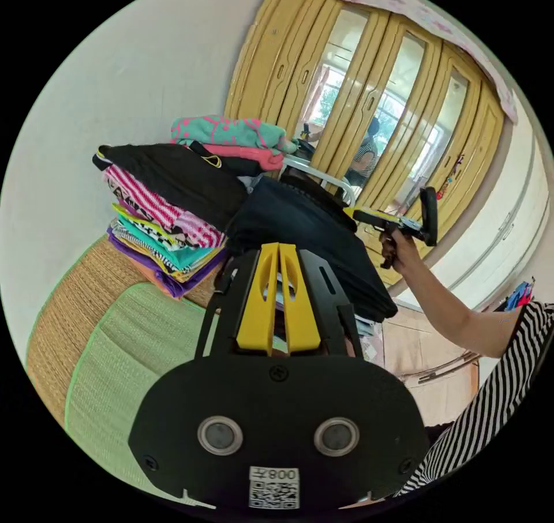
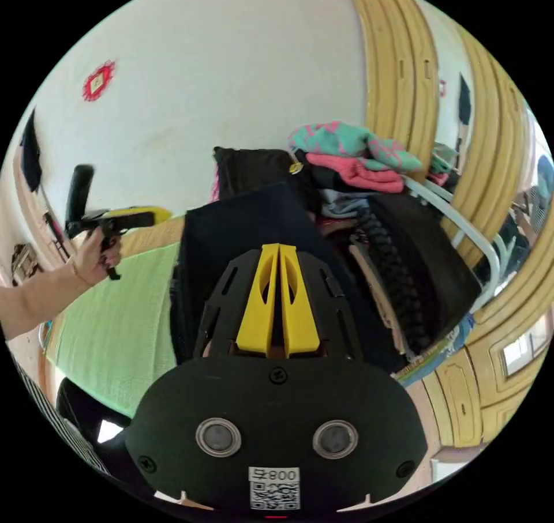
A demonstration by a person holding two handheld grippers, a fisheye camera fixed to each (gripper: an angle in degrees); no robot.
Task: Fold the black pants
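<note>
The black pants [image 1: 311, 246] lie as a folded dark bundle on top of a heap of clothes, just past my left gripper [image 1: 279, 245], whose yellow jaws stand shut with nothing between them. My right gripper [image 1: 369, 216], held in a hand, hovers beside the bundle's far edge. In the right gripper view the folded pants [image 2: 242, 229] sit straight ahead of my right gripper [image 2: 279, 246], its jaws also shut and empty. The left gripper [image 2: 130, 217] is off to the side in a hand, away from the pants.
A stack of folded colourful clothes [image 1: 167, 217] stands beside the pants on a green woven mat [image 1: 127, 350]. Teal and pink garments [image 2: 346, 142] top the heap, near a white metal rail [image 2: 461, 223]. A yellow mirrored wardrobe [image 1: 369, 113] stands behind. A striped sleeve [image 1: 502, 373] is at the side.
</note>
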